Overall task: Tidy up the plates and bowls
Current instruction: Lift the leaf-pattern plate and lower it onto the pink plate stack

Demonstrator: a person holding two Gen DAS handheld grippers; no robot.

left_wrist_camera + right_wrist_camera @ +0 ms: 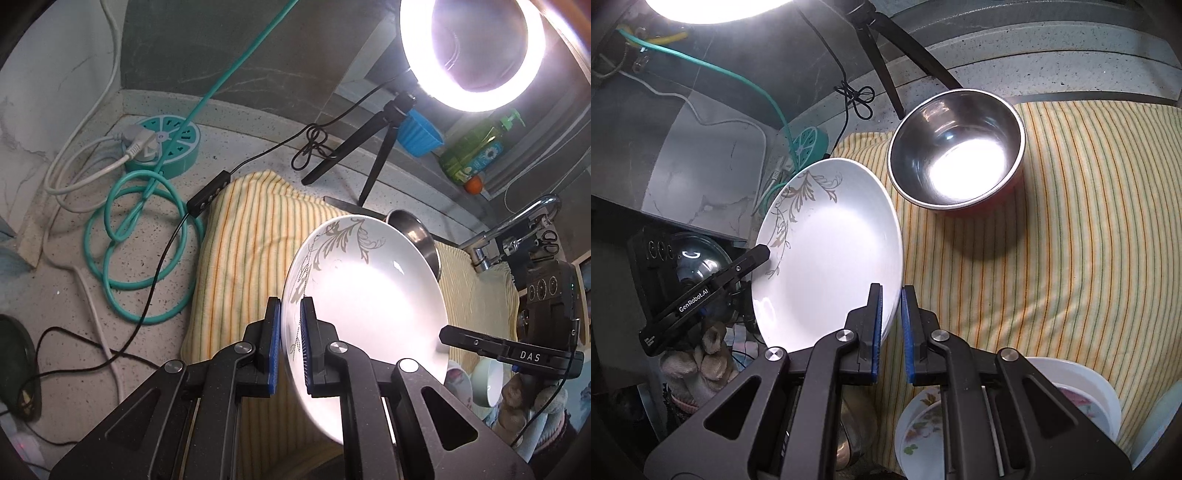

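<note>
A white plate with a grey leaf pattern (369, 295) is held tilted above the yellow striped towel (243, 240). My left gripper (291, 345) is shut on its left rim. In the right wrist view my right gripper (891, 330) is shut on the opposite rim of the same plate (831, 266). A steel bowl (956, 151) stands upright on the towel (1071, 240) beyond the plate; it also shows in the left wrist view (413, 229). The left gripper appears in the right wrist view (759, 254).
Flowered bowls (923, 424) and a white bowl (1082, 391) sit at the towel's near edge. A ring light on a tripod (472, 55), a teal power hub (166, 142) with coiled cables, a faucet (517, 221) and a soap bottle (472, 151) stand around the counter.
</note>
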